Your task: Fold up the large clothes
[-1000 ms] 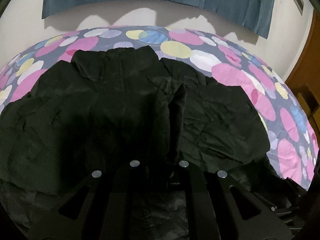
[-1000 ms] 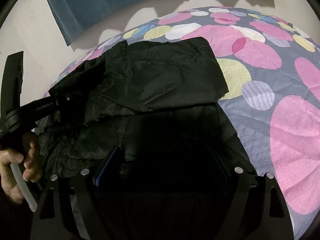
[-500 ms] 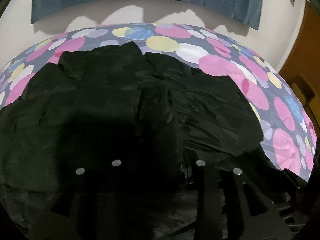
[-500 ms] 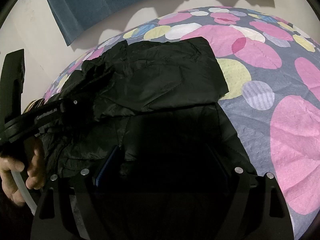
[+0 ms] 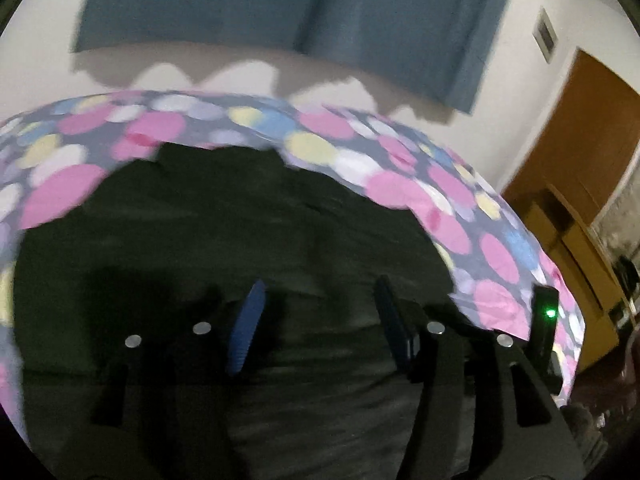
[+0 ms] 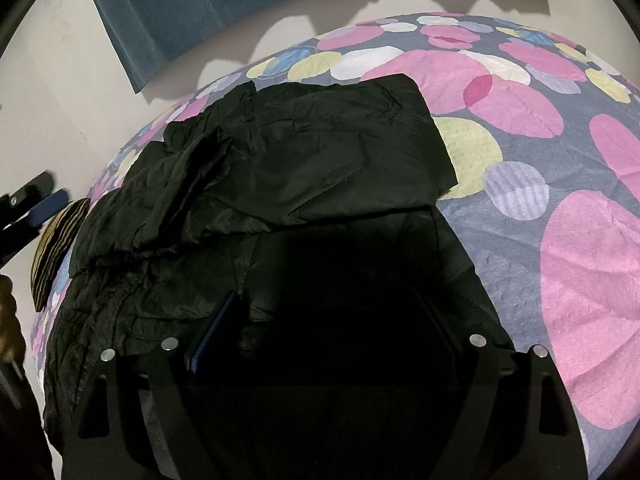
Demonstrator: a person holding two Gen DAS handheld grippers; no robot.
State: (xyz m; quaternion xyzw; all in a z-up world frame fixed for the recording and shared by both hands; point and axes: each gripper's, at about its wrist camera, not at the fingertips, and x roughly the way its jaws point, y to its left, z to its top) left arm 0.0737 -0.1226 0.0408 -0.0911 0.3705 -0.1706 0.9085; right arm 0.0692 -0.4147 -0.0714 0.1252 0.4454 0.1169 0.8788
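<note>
Garment [image 6: 304,168] flat on bedspread [image 6: 560,160]

White wall [image 5: 504,80], blue curtain [image 5: 280,4] at 12 o'clock, brown wooden door [image 5: 580,128] at 3, dotted bedsheet [image 6: 560,208].

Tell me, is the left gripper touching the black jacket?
Cannot tell. In the blurry left wrist view, the open left gripper is over the black jacket, but no contact or gap shows plainly.

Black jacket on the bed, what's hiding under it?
Under the black jacket lies the bedsheet with pink, yellow and white spots, showing all around its edges. Whatever lies beneath the jacket's middle is covered, so that cannot be seen.
</note>
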